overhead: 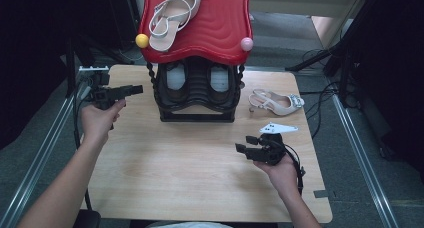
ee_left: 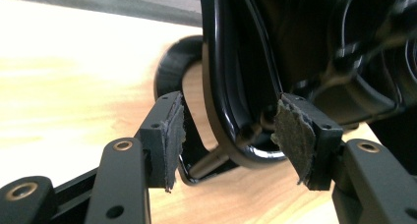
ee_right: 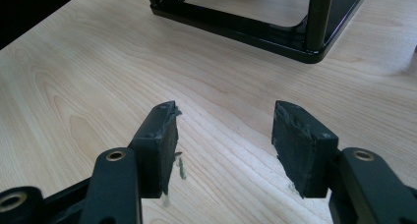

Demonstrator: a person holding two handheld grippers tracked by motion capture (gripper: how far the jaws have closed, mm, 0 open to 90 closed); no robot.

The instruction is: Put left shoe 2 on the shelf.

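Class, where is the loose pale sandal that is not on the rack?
In the high view, the pale sandal lies on the table, right of the shoe rack, beyond the right claw.

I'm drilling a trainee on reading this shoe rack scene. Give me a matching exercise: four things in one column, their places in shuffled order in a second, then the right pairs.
Things:
1. sandal on the rack
2. loose sandal
3. left gripper
4. right gripper

Places:
A. over bare table, front right of the rack
B. on the red top shelf
C. at the rack's black frame, left side
D. flat on the table, right of the rack

Pairs: 1-B, 2-D, 3-C, 4-A
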